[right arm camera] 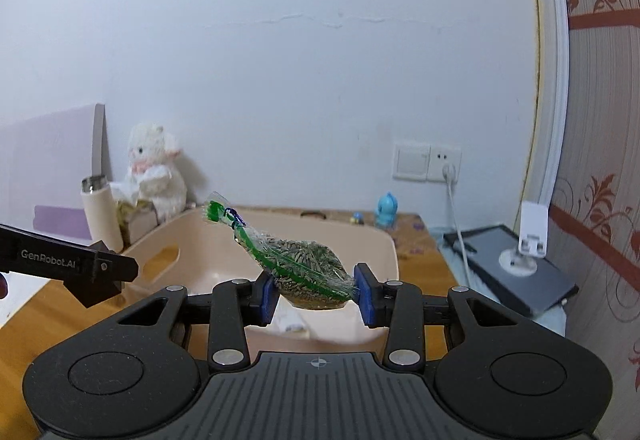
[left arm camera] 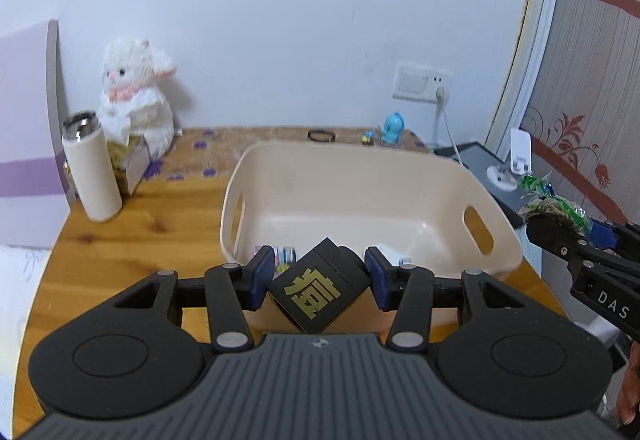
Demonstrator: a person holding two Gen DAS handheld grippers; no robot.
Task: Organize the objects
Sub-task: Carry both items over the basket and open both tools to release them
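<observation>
- Thermos flask (left arm camera: 91,168), cream w/ steel top, stands upright at far left of wooden table (left arm camera: 132,248); a small carton (left arm camera: 134,160) sits just beside it on the right.
- Plush toy (left arm camera: 138,96), white w/ pink bow, sits behind the carton against the far wall.
- Left gripper (left arm camera: 319,277): blue pads pressed on two opposite corners of a black box (left arm camera: 319,286) w/ gold character on its face; box is tilted diamond-wise, held clear above the near rim of the bin.
- Beige plastic bin (left arm camera: 360,176), handle slots in left and right end walls, sits mid-table. Inside, near wall: a few small items, partly hidden by the left gripper, type cannot be told; rest of the floor is bare.
- Hair tie (left arm camera: 321,136), dark, lies on table beyond bin's far wall.
- Blue figurine (left arm camera: 394,128) stands far right on table, near the wall socket (left arm camera: 424,84) w/ white cable plugged in.
- Right gripper (right arm camera: 316,294): pads closed on a clear bag of seeds (right arm camera: 308,272), green stripe on the wrap, neck tied w/ blue twist and pointing up-left. Bag hangs above the bin's near right part per right wrist view; in left wrist view it shows at the right edge, beside the bin's right end.
- Dark tablet-like slab (right arm camera: 516,272) lies right of the table; a white stand (right arm camera: 524,240) rests on it.
</observation>
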